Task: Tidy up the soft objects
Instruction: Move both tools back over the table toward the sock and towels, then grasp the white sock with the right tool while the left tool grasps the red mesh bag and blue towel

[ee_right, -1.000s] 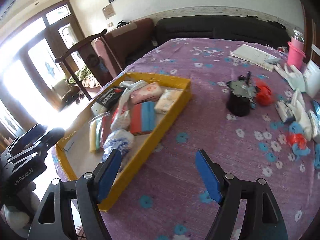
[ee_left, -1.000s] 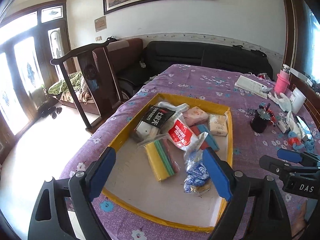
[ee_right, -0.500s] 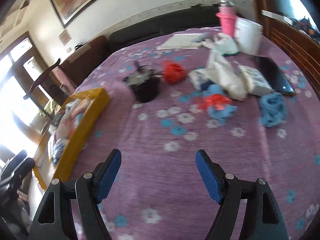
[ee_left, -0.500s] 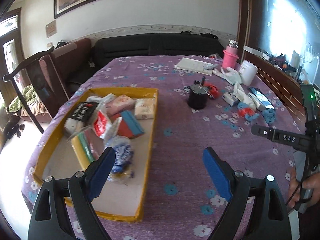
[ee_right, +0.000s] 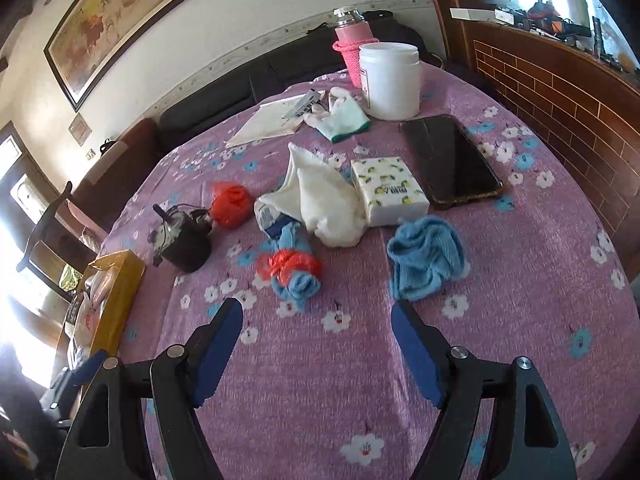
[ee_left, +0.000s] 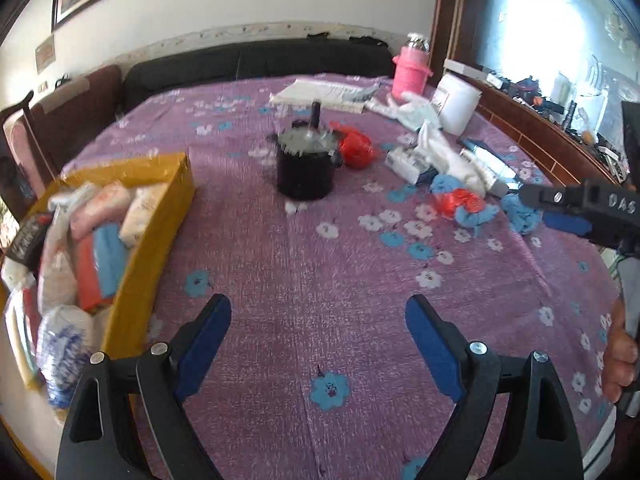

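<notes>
Lying just ahead-right of the right gripper (ee_right: 316,344), jaws gaping and empty: crumpled blue cloth (ee_right: 426,262); left gripper (ee_left: 318,332), equally agape, trailing farther off.

Colour key. Counter cloth (ee_right: 520,280): purple, printed with white and blue flowers. Tray (ee_left: 160,216), left of frame: yellow walls. Crumpled cloth (ee_right: 426,258), centre right: light blue. Bundle (ee_right: 294,268), centre: blue with an orange-red band. Bag (ee_right: 230,202), centre left: orange-red. Tissue pack (ee_right: 390,192): white with a yellow-green fruit print. Glove (ee_right: 340,116), upper centre: white, green cuff. Flask (ee_right: 352,50), top: pink. Right gripper (ee_right: 316,336) fingers (ee_right: 416,356): black with blue pads.
</notes>
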A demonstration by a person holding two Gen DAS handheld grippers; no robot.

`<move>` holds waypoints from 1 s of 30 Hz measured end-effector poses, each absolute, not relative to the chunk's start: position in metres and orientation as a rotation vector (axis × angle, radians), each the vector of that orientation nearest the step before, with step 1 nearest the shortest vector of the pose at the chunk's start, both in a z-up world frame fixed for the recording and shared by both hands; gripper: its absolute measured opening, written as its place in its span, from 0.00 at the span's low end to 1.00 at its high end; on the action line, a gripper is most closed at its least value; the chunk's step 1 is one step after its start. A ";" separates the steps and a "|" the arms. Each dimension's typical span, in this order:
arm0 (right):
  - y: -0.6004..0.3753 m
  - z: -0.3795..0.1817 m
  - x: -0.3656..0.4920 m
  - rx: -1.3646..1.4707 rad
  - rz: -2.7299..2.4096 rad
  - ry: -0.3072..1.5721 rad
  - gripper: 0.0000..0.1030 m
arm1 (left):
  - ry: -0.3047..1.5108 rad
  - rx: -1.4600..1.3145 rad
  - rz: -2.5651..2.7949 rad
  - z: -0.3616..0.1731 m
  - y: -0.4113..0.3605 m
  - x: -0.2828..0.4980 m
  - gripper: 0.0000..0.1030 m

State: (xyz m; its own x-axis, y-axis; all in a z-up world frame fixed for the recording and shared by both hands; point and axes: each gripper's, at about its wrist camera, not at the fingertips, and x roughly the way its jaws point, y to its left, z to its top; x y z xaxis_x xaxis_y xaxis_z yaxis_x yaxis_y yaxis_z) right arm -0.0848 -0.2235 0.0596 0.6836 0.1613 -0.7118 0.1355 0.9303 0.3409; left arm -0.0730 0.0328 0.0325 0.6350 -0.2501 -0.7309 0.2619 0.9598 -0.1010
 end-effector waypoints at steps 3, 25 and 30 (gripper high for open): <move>-0.215 0.061 -0.064 0.348 0.018 0.827 0.78 | 0.865 -0.069 -0.307 0.028 0.046 -0.067 0.86; -0.243 0.071 -0.014 0.326 0.101 0.813 0.78 | 0.929 -0.211 -0.345 0.018 0.064 -0.057 0.92; -0.227 0.063 0.008 0.167 0.025 0.826 0.78 | 0.924 -0.222 -0.353 0.018 0.066 -0.057 0.92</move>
